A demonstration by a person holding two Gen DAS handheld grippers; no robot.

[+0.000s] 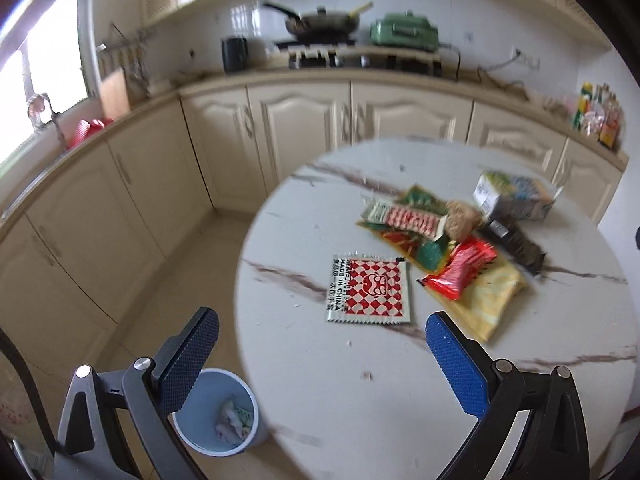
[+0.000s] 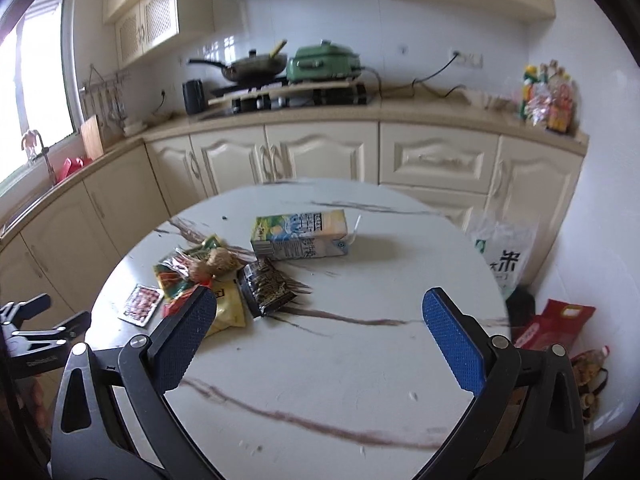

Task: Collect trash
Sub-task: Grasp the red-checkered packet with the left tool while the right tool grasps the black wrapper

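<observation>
A: Where is the trash?

B: Heaped on the round table. The red-and-white checked sachet lies flat on the bin side of the heap, a red wrapper and yellow packet just beyond it, the juice carton on the far side.

A: What could go wrong?

B: The sachet lies flush on the marble, so fingers may skate over it (or nudge it off the edge). The blue bin sits on the floor beside the table, and a light wrapper could drift past it.

A: And the grippers?

B: The left gripper and right gripper both gape wide above the table, holding nothing, touching nothing.
</observation>
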